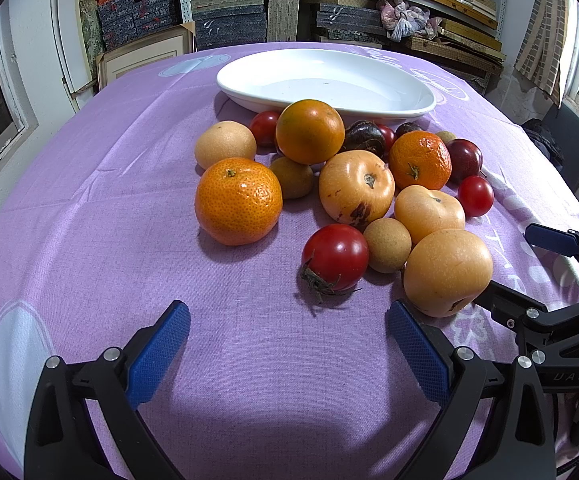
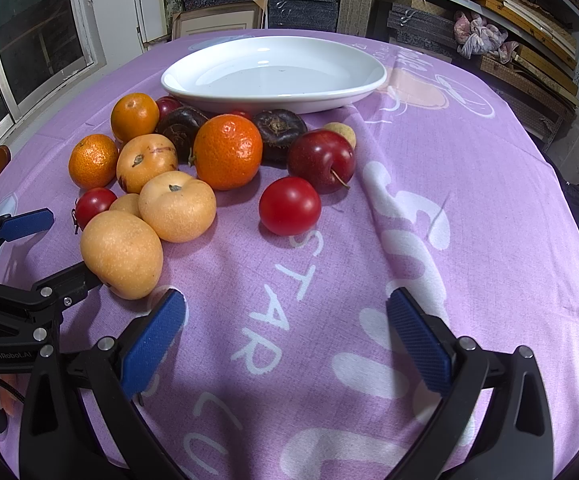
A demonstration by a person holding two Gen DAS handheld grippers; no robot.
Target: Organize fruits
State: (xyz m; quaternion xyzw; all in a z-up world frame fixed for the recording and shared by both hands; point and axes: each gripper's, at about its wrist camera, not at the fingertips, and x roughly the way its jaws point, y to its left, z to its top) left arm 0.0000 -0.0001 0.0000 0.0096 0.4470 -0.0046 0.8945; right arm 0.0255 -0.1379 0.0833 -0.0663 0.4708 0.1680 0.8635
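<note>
A pile of fruit lies on a purple tablecloth in front of an empty white oval plate. It holds oranges, yellow pears, red tomatoes, a dark red plum, brown longans and dark chestnut-like fruits. My left gripper is open and empty, just short of the tomato and nearest pear. My right gripper is open and empty, to the right of that pear. Each gripper shows at the edge of the other's view.
The tablecloth has white lettering and drops off at the round table's edges. Shelves of stacked boxes stand behind the table. Windows are at the left. A dark chair stands at the right.
</note>
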